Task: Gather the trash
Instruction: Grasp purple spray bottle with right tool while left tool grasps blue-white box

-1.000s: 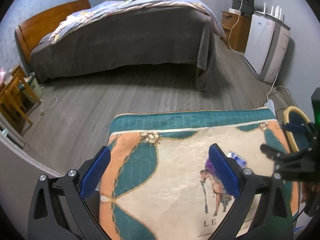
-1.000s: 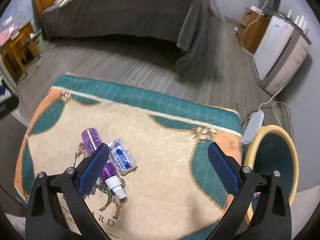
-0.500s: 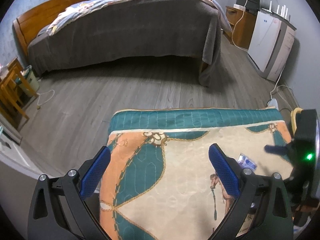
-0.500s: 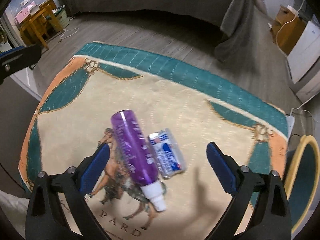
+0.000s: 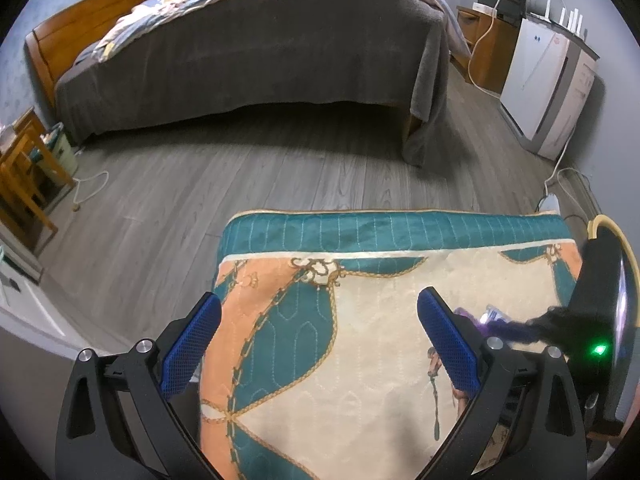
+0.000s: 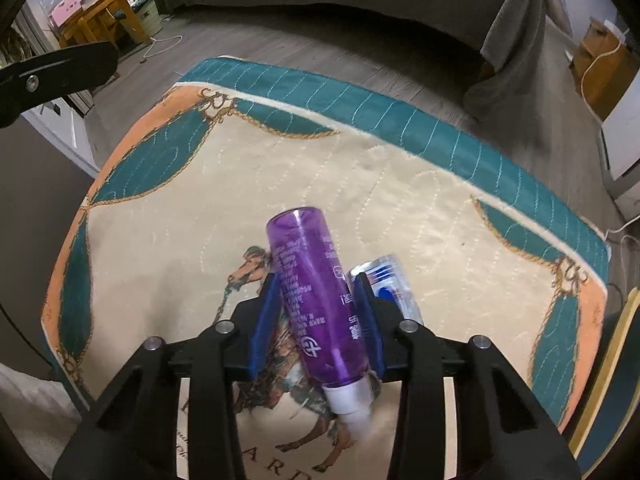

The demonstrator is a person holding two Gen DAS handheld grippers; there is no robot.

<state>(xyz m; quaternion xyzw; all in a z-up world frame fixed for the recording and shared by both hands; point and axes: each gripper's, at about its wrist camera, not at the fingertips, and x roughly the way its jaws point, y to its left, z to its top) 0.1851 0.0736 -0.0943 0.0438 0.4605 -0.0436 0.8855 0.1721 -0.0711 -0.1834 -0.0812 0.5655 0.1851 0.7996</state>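
The right tongs (image 6: 316,312) clamp the purple bottle (image 6: 314,300) lying on the mat (image 6: 420,208), its long axis running eleven to five o'clock, cap nearest. The left tongs (image 5: 320,344) gape empty.

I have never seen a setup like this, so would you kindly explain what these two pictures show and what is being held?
No robot arm here: a person holds a two-fingered gripper in each hand, each with a fisheye camera looking along its fingers. One picture is from the left gripper, jaws wide apart and holding nothing, above a quilted cloth with teal and orange borders. The other is from the right gripper, jaws closed on a purple bottle with a white cap. A small blue and white packet lies beside it. A bed stands behind.
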